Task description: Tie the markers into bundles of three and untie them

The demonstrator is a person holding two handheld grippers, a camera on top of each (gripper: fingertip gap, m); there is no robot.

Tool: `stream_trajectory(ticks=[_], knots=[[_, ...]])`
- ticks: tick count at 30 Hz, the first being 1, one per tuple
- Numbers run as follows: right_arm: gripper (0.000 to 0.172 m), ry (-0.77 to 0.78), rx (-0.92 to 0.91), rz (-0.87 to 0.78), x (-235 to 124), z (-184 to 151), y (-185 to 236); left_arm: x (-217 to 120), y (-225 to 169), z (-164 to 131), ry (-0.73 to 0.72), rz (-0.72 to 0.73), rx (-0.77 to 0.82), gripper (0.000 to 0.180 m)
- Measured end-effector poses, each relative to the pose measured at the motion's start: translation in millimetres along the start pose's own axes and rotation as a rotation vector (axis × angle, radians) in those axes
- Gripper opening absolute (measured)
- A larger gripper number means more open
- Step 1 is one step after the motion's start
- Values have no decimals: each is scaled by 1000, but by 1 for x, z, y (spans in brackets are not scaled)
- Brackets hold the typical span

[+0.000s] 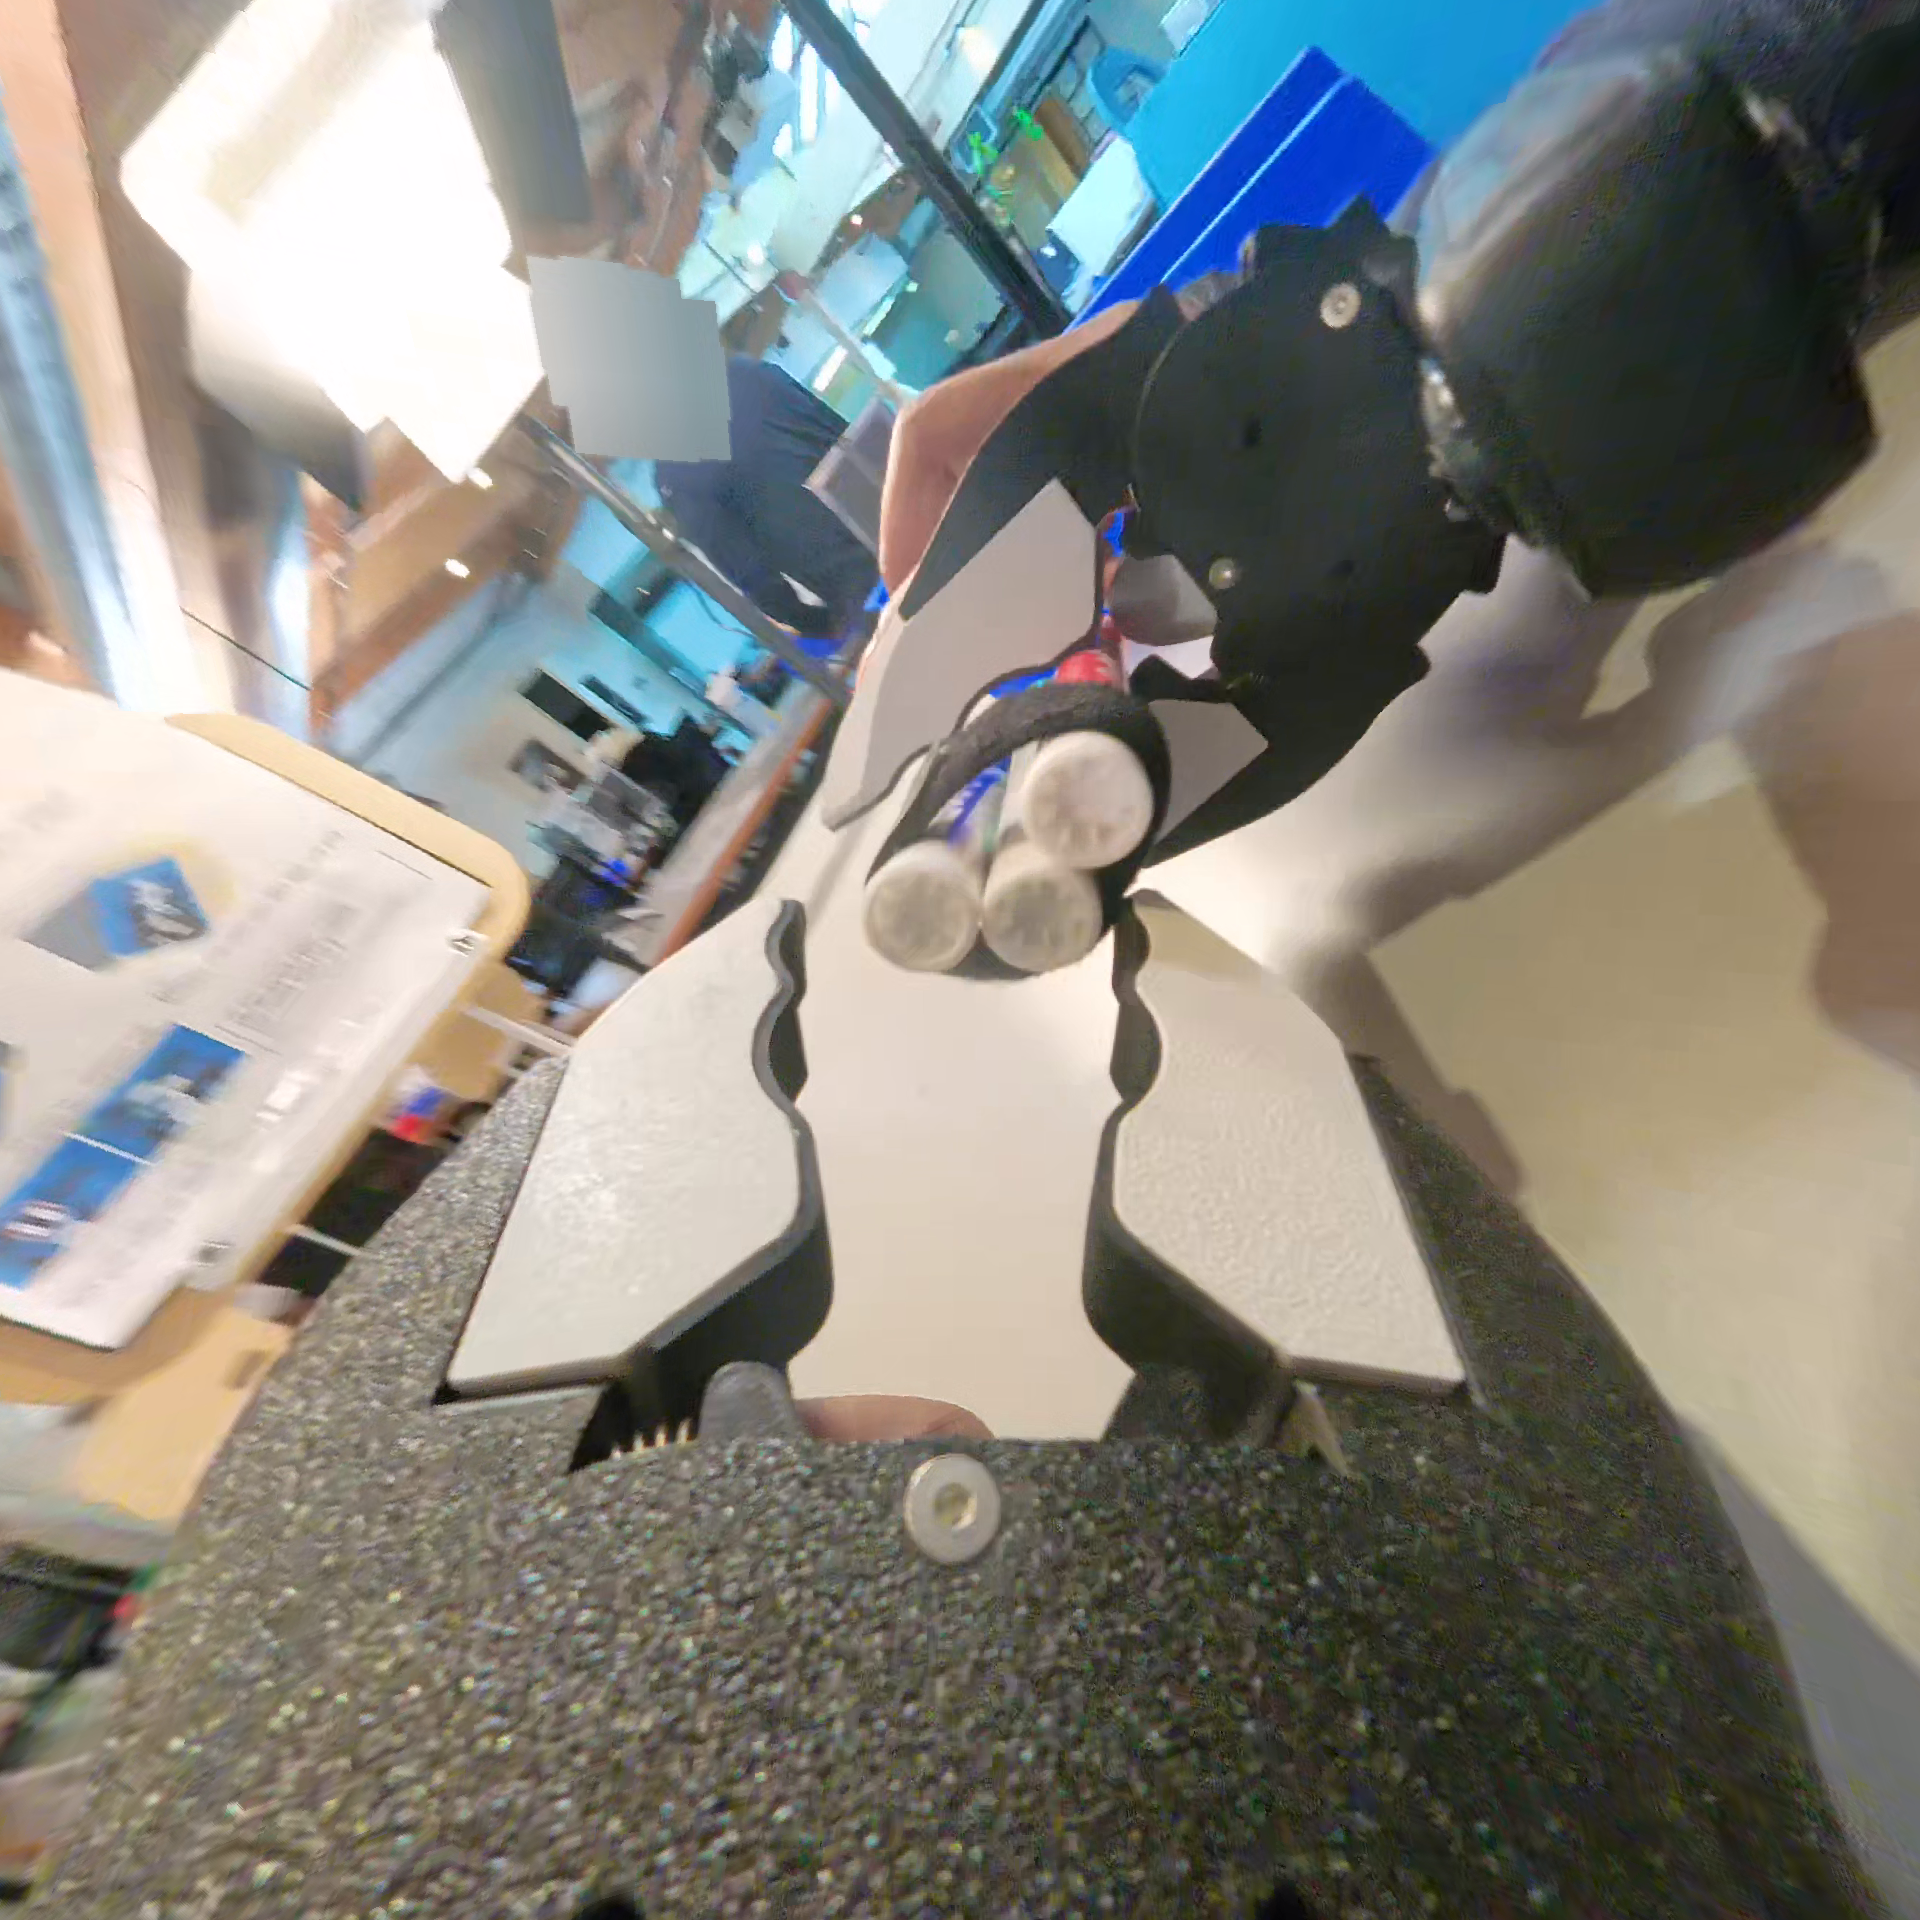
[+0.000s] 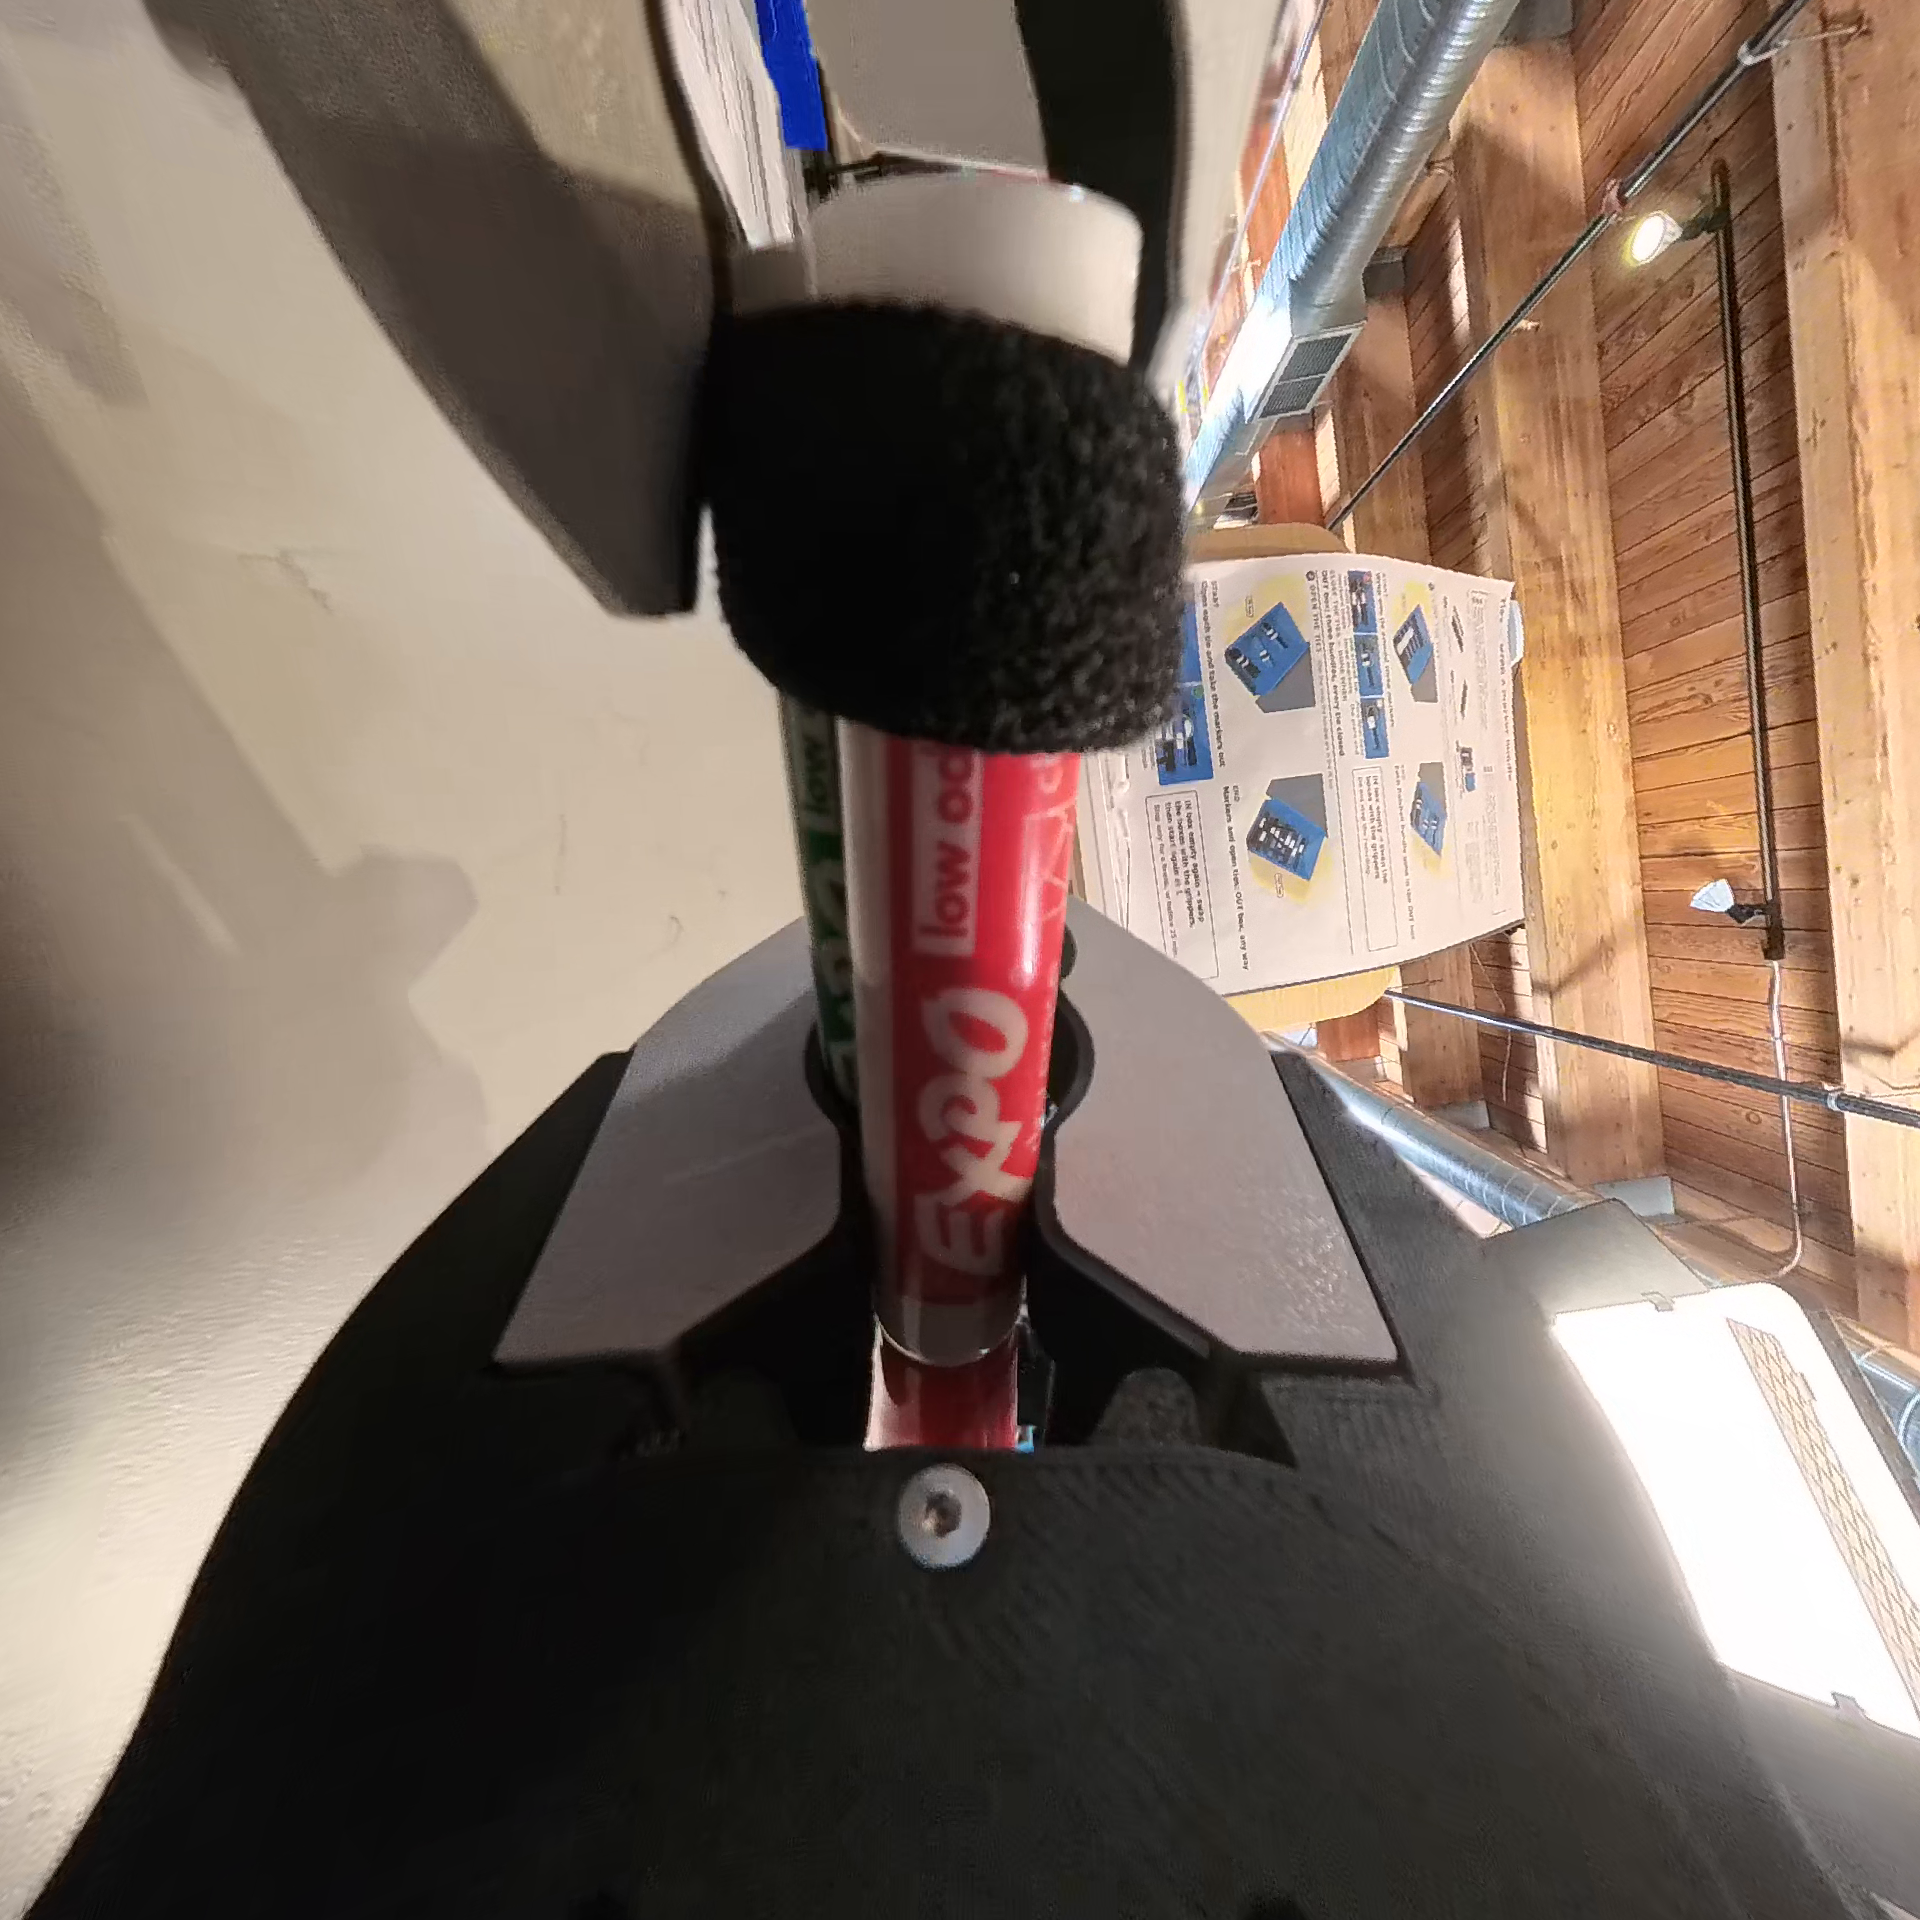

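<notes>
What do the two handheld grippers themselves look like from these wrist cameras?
Both match. The left gripper has two flat, light grey fingers with wavy black inner edges, mounted on a speckled black textured body bearing a silver screw. The right gripper shows the same grey fingers, black body and screw. No cables or sleeves show.

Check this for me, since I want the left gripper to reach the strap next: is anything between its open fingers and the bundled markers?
Nothing visible. The left gripper is open, and the bundle of three markers with its black strap lies just beyond its tips over bare table. The right gripper holds the bundle's far end.
</notes>
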State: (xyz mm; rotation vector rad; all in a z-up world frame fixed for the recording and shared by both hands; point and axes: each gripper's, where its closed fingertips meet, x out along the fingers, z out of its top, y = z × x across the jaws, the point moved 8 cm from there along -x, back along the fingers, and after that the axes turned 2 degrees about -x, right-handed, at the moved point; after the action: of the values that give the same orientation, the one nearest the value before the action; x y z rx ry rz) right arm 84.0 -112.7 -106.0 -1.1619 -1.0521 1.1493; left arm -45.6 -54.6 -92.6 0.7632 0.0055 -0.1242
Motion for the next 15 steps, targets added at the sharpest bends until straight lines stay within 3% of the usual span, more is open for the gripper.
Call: stream_trajectory(ticks=[3,9,15], knots=[[31,12,-9,-1,1,-2,0,-3,8,-5,16,-94,-167,58],[31,31,-41,-2,4,-5,1,-5,8,-12,42,-298,-343,55],[32,38,-57,-7,7,-6,4,-6,18,-17,65,-378,-534,57]])
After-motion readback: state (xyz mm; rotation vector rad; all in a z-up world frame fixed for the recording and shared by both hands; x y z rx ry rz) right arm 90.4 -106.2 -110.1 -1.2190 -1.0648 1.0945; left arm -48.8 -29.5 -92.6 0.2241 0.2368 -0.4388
